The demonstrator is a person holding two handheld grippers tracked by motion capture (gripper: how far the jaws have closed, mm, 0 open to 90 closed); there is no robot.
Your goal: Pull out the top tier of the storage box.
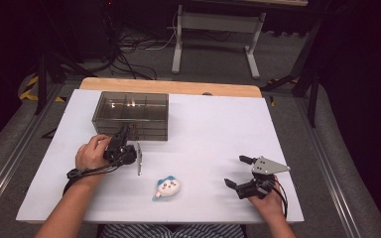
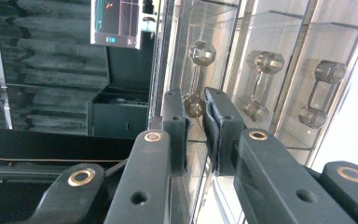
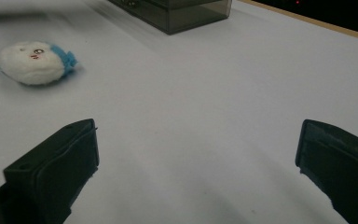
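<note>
Bright white table (image 1: 213,134), dark surroundings (glare on the clear box (image 1: 131,114))

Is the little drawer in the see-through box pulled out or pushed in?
Pushed in. The left hand-held gripper pinches its knob, but the drawer front sits level with its neighbours in the box.

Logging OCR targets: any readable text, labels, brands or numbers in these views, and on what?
None readable.
Screen: coloured lines and marks, too small and blurred to read.
Plush: a drawn face, no lettering.
Drawer box: no label visible.
</note>
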